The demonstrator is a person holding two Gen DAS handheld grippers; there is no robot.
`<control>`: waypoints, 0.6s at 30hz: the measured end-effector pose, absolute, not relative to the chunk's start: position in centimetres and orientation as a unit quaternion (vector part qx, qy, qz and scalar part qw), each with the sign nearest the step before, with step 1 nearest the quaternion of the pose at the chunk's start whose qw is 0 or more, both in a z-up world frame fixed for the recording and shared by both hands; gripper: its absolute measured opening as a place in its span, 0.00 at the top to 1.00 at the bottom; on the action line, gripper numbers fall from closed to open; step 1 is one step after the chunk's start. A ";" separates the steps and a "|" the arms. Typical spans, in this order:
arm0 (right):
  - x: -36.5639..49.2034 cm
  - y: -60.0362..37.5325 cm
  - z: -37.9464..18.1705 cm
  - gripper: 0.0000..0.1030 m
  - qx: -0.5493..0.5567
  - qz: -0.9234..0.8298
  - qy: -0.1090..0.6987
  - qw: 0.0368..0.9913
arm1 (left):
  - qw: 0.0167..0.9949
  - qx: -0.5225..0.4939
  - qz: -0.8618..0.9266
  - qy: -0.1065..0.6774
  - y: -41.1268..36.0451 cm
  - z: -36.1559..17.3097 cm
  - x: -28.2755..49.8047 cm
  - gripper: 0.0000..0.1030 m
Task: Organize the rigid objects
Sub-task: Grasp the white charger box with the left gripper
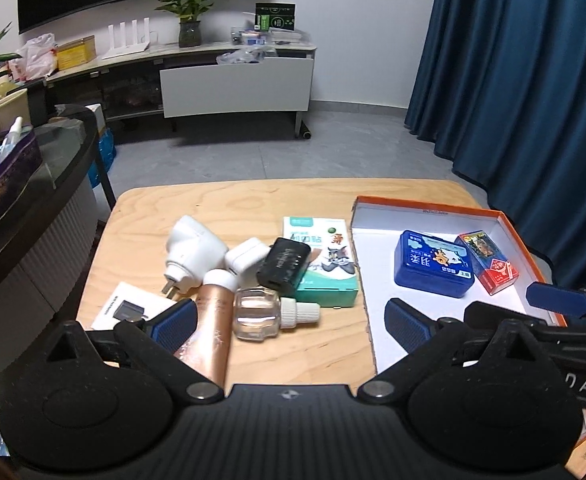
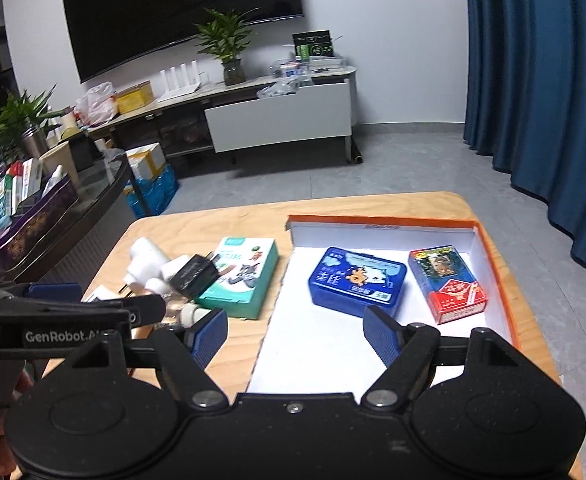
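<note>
An orange-rimmed white box (image 1: pixel 425 210) (image 2: pixel 381 222) lies on the right of the wooden table. It holds a blue tin (image 1: pixel 433 268) (image 2: pixel 357 280) and a red and blue card pack (image 1: pixel 487 262) (image 2: pixel 447 282). Left of it lies a pile: a teal box (image 1: pixel 325 264) (image 2: pixel 241 276), a black charger (image 1: pixel 283 266) (image 2: pixel 193 276), white plugs (image 1: pixel 191 248), a clear bottle (image 1: pixel 257 312) and a copper tube (image 1: pixel 213 328). My left gripper (image 1: pixel 289 322) is open and empty over the bottle. My right gripper (image 2: pixel 295 334) is open and empty over the box's near left part.
A white booklet (image 1: pixel 127 312) lies at the table's near left. A dark counter with a tin of items (image 2: pixel 25 224) stands left. A TV cabinet (image 1: pixel 233 84) is at the far wall, a blue curtain (image 1: pixel 533 80) on the right.
</note>
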State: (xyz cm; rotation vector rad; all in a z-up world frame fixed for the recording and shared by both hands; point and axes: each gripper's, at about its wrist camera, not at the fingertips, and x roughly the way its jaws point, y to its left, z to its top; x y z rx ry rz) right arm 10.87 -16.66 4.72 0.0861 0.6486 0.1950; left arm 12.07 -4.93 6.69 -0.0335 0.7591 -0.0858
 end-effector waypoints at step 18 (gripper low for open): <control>10.6 -14.8 4.0 0.14 0.035 0.120 0.328 0.936 | 0.928 -0.031 -0.031 0.369 -2.3 5.7 10.4 0.01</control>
